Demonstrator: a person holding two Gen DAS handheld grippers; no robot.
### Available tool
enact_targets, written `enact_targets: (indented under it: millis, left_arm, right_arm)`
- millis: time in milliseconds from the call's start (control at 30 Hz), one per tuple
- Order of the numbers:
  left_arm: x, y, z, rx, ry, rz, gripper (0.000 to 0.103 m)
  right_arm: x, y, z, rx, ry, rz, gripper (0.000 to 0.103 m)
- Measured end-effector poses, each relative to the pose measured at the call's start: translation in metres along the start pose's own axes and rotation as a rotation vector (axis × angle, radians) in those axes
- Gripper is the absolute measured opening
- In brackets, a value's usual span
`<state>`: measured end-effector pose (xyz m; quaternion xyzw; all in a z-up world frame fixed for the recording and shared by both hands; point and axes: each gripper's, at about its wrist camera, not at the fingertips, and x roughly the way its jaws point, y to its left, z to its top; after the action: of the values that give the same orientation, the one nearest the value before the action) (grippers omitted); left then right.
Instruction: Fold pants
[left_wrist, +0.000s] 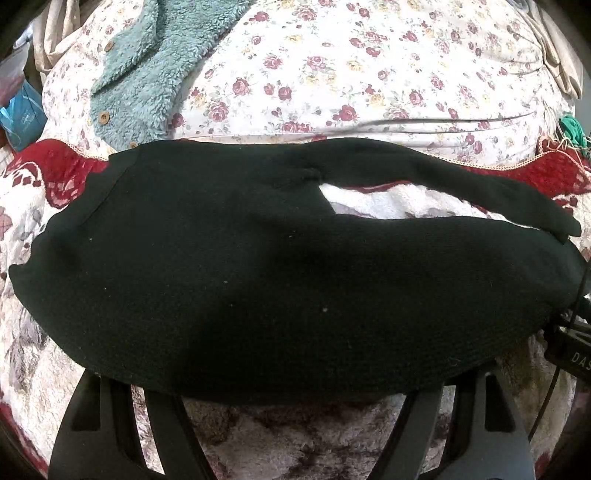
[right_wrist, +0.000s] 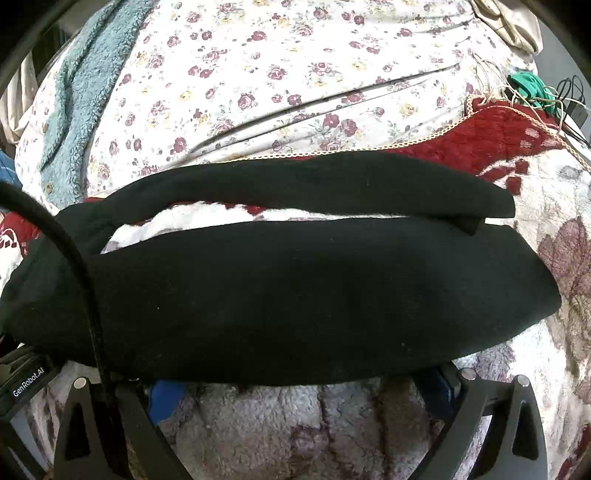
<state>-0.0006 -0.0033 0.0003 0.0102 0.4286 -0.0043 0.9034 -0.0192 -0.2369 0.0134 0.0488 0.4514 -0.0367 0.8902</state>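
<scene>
Pants (left_wrist: 240, 280): black, spread flat across a fleecy red, white and grey blanket (left_wrist: 303, 439), waistband at the left, two legs running right with a strip of blanket showing between them.
Left gripper (left_wrist: 291, 398): fingers spread wide, holding nothing, tips hidden under the near edge of the pants.
Right gripper (right_wrist: 295, 384): also wide apart and empty, tips under the near edge of the near leg; a black cable (right_wrist: 79, 280) crosses the pants.
Beyond the pants: a white quilt with small red roses (left_wrist: 369, 66), a teal fleece jacket (left_wrist: 147, 74) lying on it at the left.
</scene>
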Motion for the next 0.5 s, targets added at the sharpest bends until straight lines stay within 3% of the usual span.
enact_targets:
  millis: [233,367,433,467,500]
  left_arm:
    - [0.000,0.004,0.003,0.005,0.012,0.003,0.077]
    - [-0.009,0.007,0.008,0.037,0.081,-0.026,0.076]
    - [-0.022,0.013,0.004,0.000,0.023,-0.072,0.076]
    - [-0.029,0.014,0.000,-0.006,-0.058,-0.081,0.076]
    - [-0.039,0.017,-0.004,-0.007,-0.088,-0.078,0.076]
  right_arm:
    - [0.001,0.001,0.001,-0.007,0.009,-0.004,0.102]
    - [0.005,0.000,0.007,-0.018,0.058,0.007,0.103]
    - [0.002,-0.001,0.010,-0.013,0.088,0.019,0.103]
    - [-0.003,-0.001,0.007,-0.026,0.067,0.033,0.097]
    - [-0.008,0.000,0.005,-0.044,0.051,0.039,0.087]
